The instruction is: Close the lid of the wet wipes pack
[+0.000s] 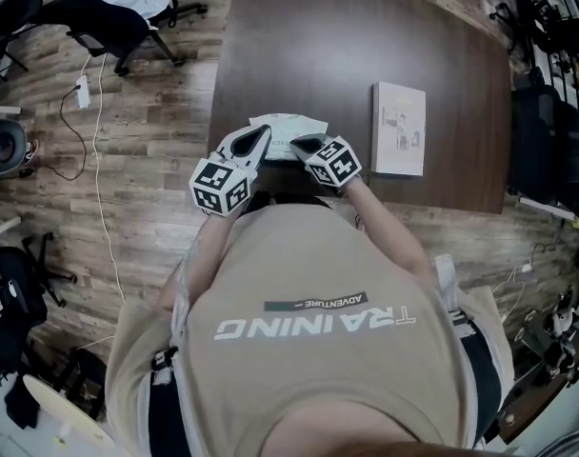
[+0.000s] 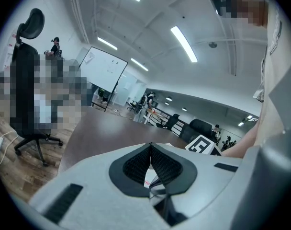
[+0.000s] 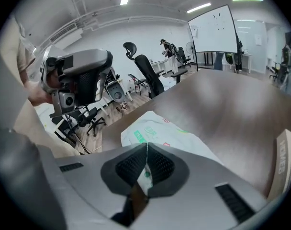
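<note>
- The soft white wet wipes pack with green print lies flat near the front edge of the dark brown wooden table; no view shows its lid, so it is probably being pressed shut or is already shut
- The left gripper and the right gripper hover over the pack's near edge; both have their jaws together and hold nothing

The person wears a tan T-shirt with white letters (upside down here). The left gripper and right gripper are grey, with black-and-white square markers.
</note>
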